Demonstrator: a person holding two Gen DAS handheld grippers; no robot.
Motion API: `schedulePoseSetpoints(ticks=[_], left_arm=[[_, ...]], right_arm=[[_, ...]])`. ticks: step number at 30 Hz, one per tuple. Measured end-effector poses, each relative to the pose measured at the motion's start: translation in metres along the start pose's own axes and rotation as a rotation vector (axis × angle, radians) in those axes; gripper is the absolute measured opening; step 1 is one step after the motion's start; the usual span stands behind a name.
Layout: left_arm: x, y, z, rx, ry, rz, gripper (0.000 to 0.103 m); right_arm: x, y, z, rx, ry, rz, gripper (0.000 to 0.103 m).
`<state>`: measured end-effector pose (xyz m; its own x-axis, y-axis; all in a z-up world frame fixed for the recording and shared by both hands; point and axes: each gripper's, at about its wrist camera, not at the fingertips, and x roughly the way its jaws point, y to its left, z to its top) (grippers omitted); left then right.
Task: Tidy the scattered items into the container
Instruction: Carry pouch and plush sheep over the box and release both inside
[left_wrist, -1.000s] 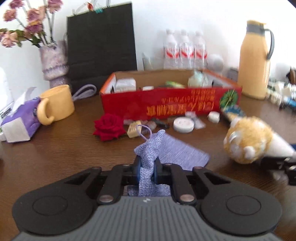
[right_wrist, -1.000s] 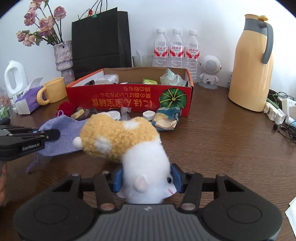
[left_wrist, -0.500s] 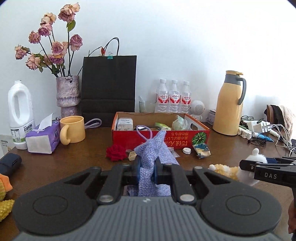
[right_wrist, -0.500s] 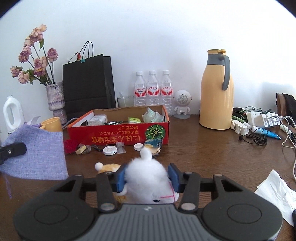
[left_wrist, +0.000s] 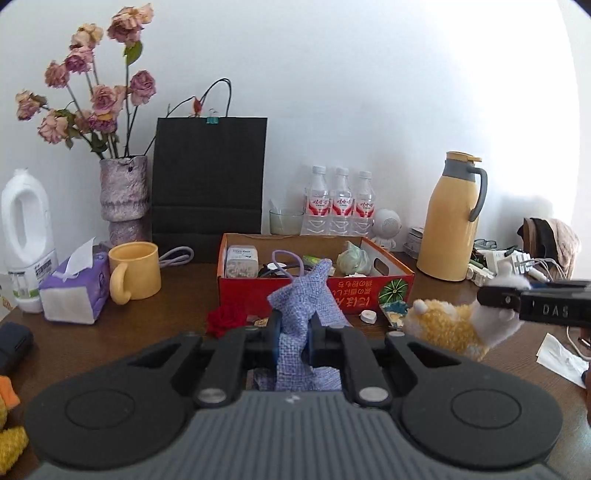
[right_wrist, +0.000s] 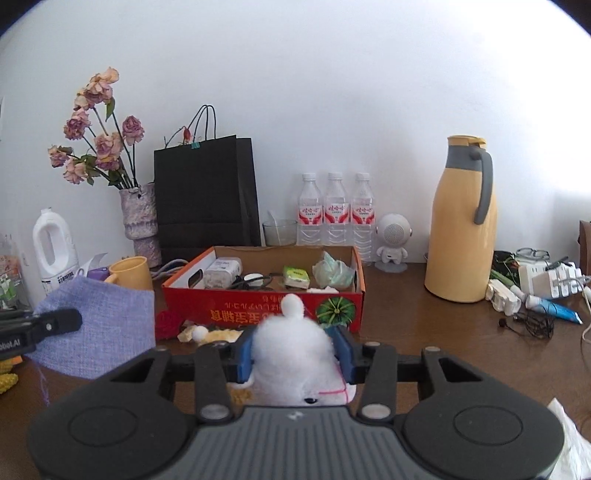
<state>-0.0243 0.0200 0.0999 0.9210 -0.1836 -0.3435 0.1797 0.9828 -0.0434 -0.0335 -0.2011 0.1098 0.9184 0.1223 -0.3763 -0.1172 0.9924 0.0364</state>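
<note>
We hold the lilac cloth pouch (left_wrist: 295, 354) pinched tight in our left gripper (left_wrist: 293, 334), raised before the red cardboard box (right_wrist: 266, 310); right of it, our right gripper (right_wrist: 295, 352) keeps closing on the plush hamster (right_wrist: 291, 354), its blue pads squeezing the white fur above the table (right_wrist: 424, 325)

Dark wood desk (right_wrist: 424, 332). Centre, toward far edge: red cardboard box (right_wrist: 258, 314). Just before box: red fabric rose (left_wrist: 225, 319), white round cap (left_wrist: 368, 315), small packet (left_wrist: 395, 312). Far left: white jug (left_wrist: 26, 236), tissue pack (left_wrist: 74, 291), yellow mug (left_wrist: 135, 271), vase (left_wrist: 123, 199), black paper bag (left_wrist: 208, 177). Behind box: three water bottles (right_wrist: 334, 214), small white speaker (right_wrist: 392, 238). Far right: yellow thermos (right_wrist: 461, 221), power strips and cables (right_wrist: 543, 280). Near right: white paper (left_wrist: 561, 356).
</note>
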Motion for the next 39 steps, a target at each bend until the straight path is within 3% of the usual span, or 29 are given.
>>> schedulePoseSetpoints(ticks=[4,7,11,18,21,23,24,26,27,29,31,34,37,39], left_arm=[[0.037,0.007,0.043,0.048,-0.041,-0.085,0.013],[0.092,0.017,0.073,0.011,-0.021,-0.175,0.014],[0.181,0.026,0.096,-0.019,0.083,-0.150,0.014],[0.293,0.050,0.109,-0.005,0.299,-0.188,0.014],[0.322,0.057,0.092,-0.006,0.421,-0.277,0.014],[0.340,0.054,0.079,0.044,0.478,-0.267,0.015],[0.348,0.050,0.073,0.079,0.496,-0.233,0.017],[0.361,0.043,0.062,0.143,0.507,-0.168,0.034],[0.366,0.040,0.059,0.165,0.506,-0.147,0.043],[0.369,0.037,0.057,0.189,0.492,-0.127,0.048],[0.367,0.037,0.061,0.172,0.465,-0.127,0.059],[0.360,0.039,0.072,0.158,0.420,-0.125,0.065],[0.357,0.037,0.075,0.167,0.423,-0.142,0.075],[0.359,0.032,0.071,0.169,0.448,-0.154,0.075]], right_arm=[[0.037,-0.011,0.046,-0.020,-0.025,-0.015,0.043],[0.077,-0.021,0.076,-0.004,-0.021,-0.010,0.043],[0.146,-0.028,0.109,-0.032,0.042,0.013,0.043],[0.258,-0.024,0.138,-0.240,0.298,0.071,0.043],[0.296,-0.029,0.138,-0.263,0.488,0.188,0.043],[0.324,-0.033,0.134,-0.256,0.631,0.239,0.043],[0.338,-0.036,0.133,-0.240,0.685,0.246,0.043],[0.364,-0.040,0.133,-0.203,0.752,0.230,0.045],[0.374,-0.041,0.133,-0.184,0.764,0.208,0.045],[0.392,-0.040,0.130,-0.163,0.774,0.155,0.046],[0.409,-0.038,0.121,-0.153,0.771,0.099,0.048],[0.425,-0.031,0.100,-0.159,0.791,0.103,0.046],[0.427,-0.024,0.085,-0.238,0.808,0.063,0.051],[0.423,-0.029,0.087,-0.214,0.817,0.067,0.059]])
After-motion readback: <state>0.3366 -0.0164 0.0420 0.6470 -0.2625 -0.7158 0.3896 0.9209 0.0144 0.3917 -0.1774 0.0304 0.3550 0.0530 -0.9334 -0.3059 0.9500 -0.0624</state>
